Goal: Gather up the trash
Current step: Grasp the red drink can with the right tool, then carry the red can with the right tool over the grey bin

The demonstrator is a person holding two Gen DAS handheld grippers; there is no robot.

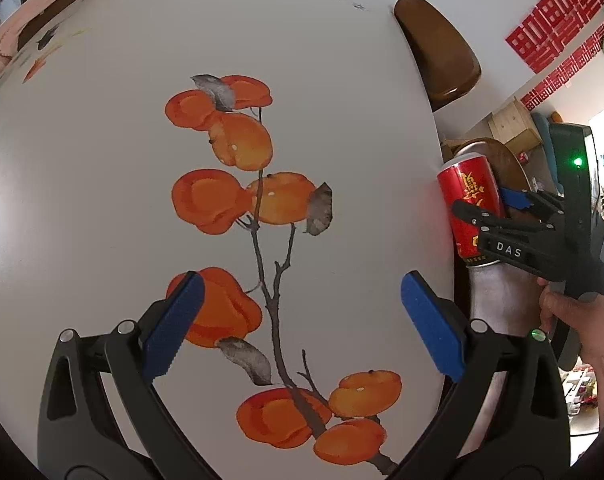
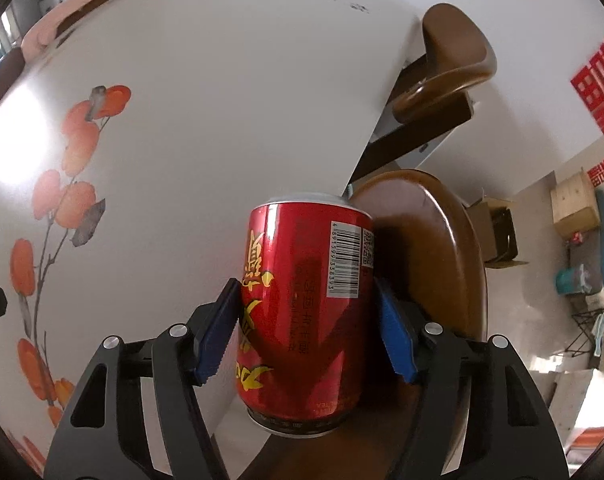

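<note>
One red drink can [image 2: 306, 312]. One white table [image 1: 102, 200] printed with a persimmon branch [image 1: 276, 300], on which about ten orange fruits and four grey leaves can be counted in the left wrist view. Two brown wooden chairs: one [image 2: 454, 60] at the table's far edge, one [image 2: 430, 240] nearer. Two grippers with blue pads: left gripper [image 1: 302, 320], right gripper [image 2: 308, 330]. One hand [image 1: 574, 312] visible. One open cardboard box [image 2: 498, 232] on the floor.

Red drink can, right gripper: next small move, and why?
Probably carry the red metal drink can clear of the white round table, toward wherever trash goes. The right gripper's blue pads sit against both its sides, tilted past the rim. No bin is visible. The left gripper hangs open, empty.
</note>
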